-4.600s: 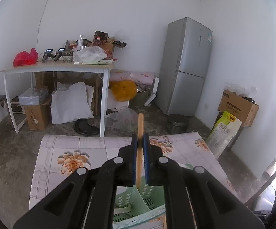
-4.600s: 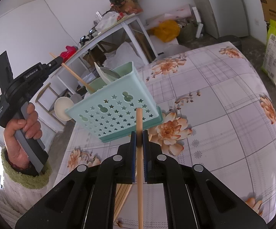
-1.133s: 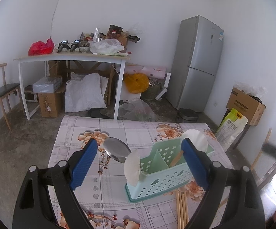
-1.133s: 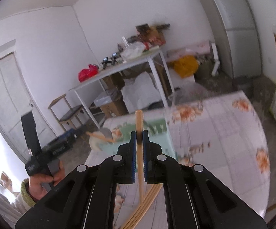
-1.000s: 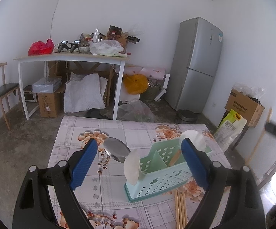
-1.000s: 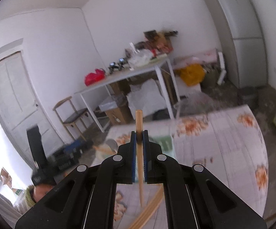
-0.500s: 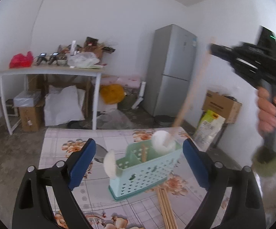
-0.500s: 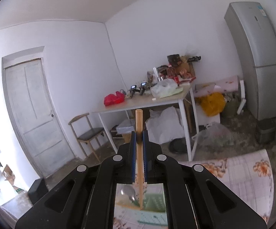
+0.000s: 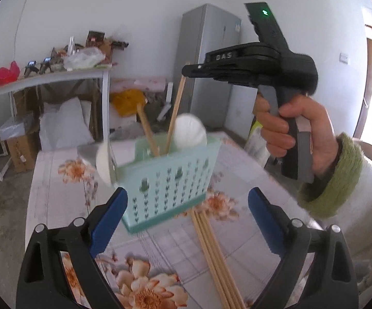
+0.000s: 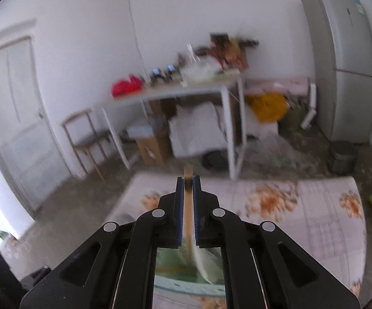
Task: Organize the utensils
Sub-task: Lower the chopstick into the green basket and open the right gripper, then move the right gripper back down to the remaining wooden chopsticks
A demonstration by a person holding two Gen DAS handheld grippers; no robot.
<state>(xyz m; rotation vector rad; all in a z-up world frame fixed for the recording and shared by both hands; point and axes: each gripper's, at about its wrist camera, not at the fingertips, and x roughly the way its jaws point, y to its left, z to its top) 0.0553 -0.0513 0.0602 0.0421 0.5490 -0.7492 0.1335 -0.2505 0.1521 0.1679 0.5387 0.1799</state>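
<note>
Right gripper (image 9: 189,67), clamped on a chopstick (image 9: 175,114), has swung over the caddy (image 9: 169,177) on the worktop (image 9: 57,206); insertion imminent. Left gripper (image 9: 187,221) spread wide, empty, its jaws having just been opening.

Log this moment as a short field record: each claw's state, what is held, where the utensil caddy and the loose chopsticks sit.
left claw: open, nothing between its pads; jaws have just been opening
right claw: shut on a chopstick
held chopstick: lower end reaches down into the caddy, beside another stick that leans there
caddy: pale green, perforated, on the floral table; white spoons at its rim
loose chopsticks: bundle lying flat on the table in front of the caddy
right hand: grips the right claw's handle above the caddy
</note>
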